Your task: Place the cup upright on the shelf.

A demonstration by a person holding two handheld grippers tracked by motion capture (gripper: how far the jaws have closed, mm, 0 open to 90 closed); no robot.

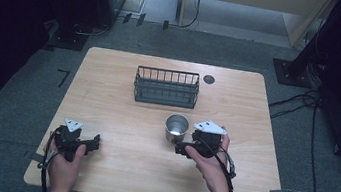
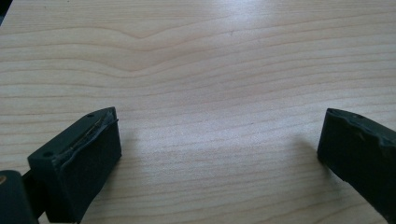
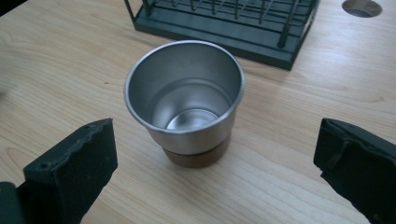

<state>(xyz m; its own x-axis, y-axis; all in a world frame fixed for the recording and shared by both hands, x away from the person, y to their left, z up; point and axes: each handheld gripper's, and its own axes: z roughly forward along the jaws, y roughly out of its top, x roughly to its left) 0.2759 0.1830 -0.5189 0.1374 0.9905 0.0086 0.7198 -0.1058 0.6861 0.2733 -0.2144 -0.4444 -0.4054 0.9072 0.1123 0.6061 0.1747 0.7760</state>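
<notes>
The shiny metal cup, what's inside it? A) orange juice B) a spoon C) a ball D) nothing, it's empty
D: the right gripper view looks down into the metal cup and shows only its bare shiny bottom, while the right claw waits wide open just short of it.

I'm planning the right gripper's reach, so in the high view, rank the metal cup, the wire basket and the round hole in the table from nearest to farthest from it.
From the right gripper, jaws open:
1. Metal cup, just ahead of the jaws, mid-table.
2. Wire basket, farther back, behind the cup.
3. Round hole, at the far edge, beside the basket's right end.
</notes>
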